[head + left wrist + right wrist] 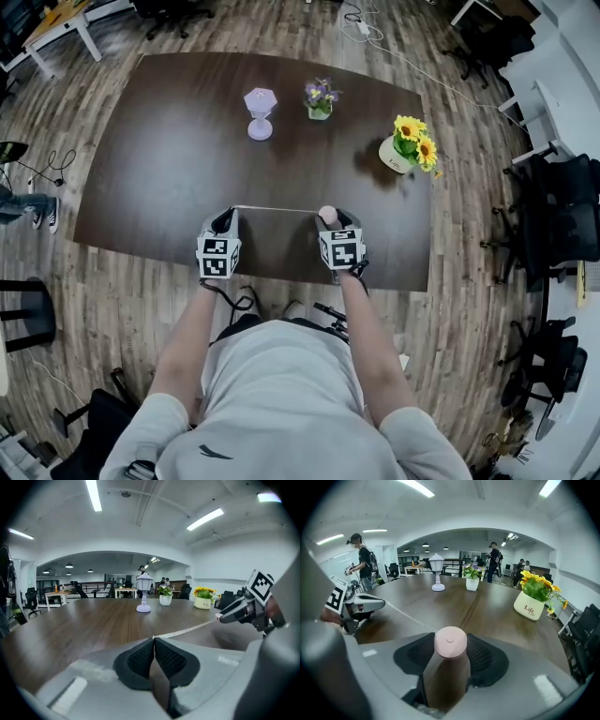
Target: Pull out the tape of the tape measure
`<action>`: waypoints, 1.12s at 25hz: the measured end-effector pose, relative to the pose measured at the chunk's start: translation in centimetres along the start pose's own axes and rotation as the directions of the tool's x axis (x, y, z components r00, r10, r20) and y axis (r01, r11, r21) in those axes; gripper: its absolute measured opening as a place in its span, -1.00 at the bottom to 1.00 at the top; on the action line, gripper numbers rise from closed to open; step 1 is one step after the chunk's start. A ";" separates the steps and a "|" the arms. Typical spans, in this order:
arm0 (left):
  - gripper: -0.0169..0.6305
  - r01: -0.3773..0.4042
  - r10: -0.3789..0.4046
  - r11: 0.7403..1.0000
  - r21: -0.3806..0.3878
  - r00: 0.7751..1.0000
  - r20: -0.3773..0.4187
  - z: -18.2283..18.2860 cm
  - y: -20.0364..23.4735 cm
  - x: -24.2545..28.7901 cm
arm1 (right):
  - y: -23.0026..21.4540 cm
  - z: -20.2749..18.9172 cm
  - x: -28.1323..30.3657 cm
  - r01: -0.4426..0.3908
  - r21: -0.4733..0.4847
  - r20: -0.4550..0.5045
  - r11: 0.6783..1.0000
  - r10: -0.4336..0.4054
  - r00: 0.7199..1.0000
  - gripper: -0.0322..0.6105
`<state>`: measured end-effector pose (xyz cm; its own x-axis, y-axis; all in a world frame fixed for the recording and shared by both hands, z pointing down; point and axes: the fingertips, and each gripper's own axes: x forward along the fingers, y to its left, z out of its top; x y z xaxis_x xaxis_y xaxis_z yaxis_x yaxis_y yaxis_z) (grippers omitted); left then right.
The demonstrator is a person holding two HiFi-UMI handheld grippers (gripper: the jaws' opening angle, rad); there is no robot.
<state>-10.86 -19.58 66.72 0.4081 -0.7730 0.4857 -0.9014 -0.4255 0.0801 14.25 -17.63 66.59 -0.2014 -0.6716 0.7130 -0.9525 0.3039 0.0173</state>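
Observation:
A small round pink tape measure sits between the jaws of my right gripper, which is shut on it. Its thin pale tape is stretched level over the dark table to my left gripper. The left jaws are shut on the tape's end. In the left gripper view the right gripper shows at the right. The left gripper appears at the left of the right gripper view. Both grippers hover above the table's near edge.
A lilac lantern-shaped ornament, a white pot of purple flowers and a cream pot of sunflowers stand at the far side. Office chairs are at the right. People stand in the background.

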 end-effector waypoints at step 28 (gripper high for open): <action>-0.74 -0.032 0.036 0.998 0.063 0.997 -0.063 -0.3 0.4 2.3 | -2.1 -2.5 2.4 0.017 0.105 -0.073 0.994 -0.010 0.997 -0.08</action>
<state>-10.37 -21.38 68.10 0.3656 -0.7565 0.5422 -0.9030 -0.4295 0.0097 16.29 -18.18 70.07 -0.1749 -0.6238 0.7618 -0.9747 0.2192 -0.0443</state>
